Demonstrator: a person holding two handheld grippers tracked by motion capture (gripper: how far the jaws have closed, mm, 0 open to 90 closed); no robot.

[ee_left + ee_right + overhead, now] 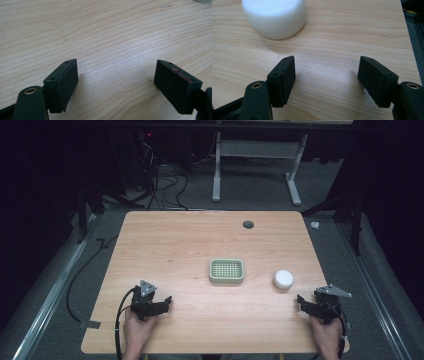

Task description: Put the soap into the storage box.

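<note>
Table (165,250): light wood grain, rounded corners.
Grommet (248,224): 1 dark round hole, far edge, right of centre.
Cables (165,185): black tangle on the floor, far left.
Desk frame (216,175): 2 white legs, far beyond the table.

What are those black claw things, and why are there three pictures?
A person sits at a wooden table and holds a grabbing tool in each hand: the left gripper and the right gripper. The big picture comes from a camera overhead. The other two come from small cameras riding on the tools, looking along their black fingers. On the table lie a green tray and a white puck, near the right gripper. Both tools are open and hold nothing.
</note>
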